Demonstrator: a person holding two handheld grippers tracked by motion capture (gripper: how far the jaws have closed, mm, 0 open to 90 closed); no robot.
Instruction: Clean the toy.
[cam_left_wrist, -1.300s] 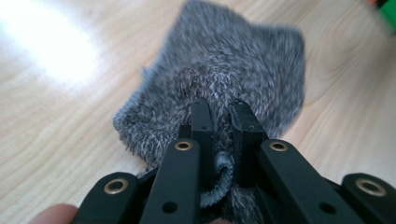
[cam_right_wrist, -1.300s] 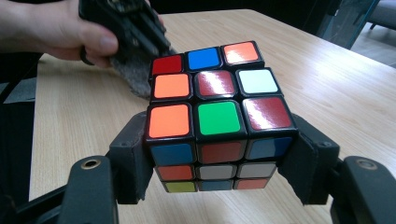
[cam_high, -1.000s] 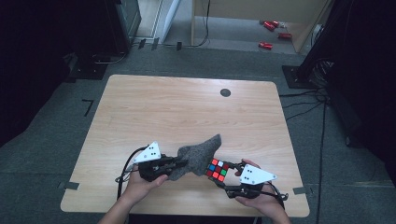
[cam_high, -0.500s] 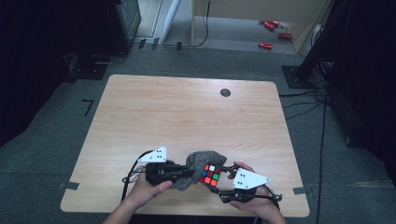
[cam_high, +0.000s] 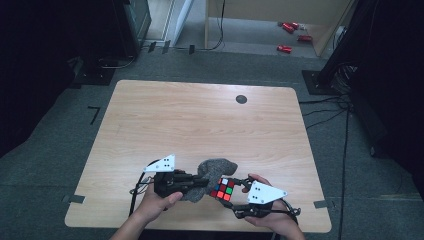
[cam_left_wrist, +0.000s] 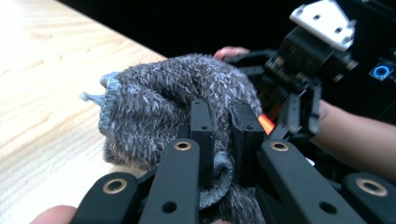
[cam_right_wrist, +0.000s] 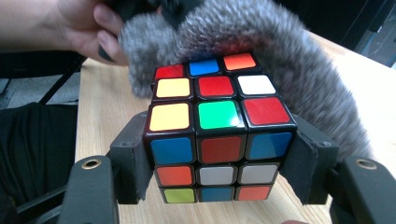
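While both jaws grip, wiping is under way.
Left gripper (cam_high: 192, 181) pinches the grey cloth (cam_high: 212, 171) against the cube (cam_high: 223, 189), clamped by the right gripper (cam_high: 235, 192) near the tabletop's (cam_high: 200, 120) front edge; next, rub another face.

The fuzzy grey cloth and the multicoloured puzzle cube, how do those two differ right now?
The fuzzy grey cloth is soft, bunched and one colour; the multicoloured puzzle cube is rigid, square-edged, with glossy stickers in a black frame. The left gripper pinches a fold of the cloth with jaws nearly together; the right gripper clamps the cube by two opposite sides, jaws wider apart. Shared: each is held by a gripper, and the cloth lies against the cube's far side.
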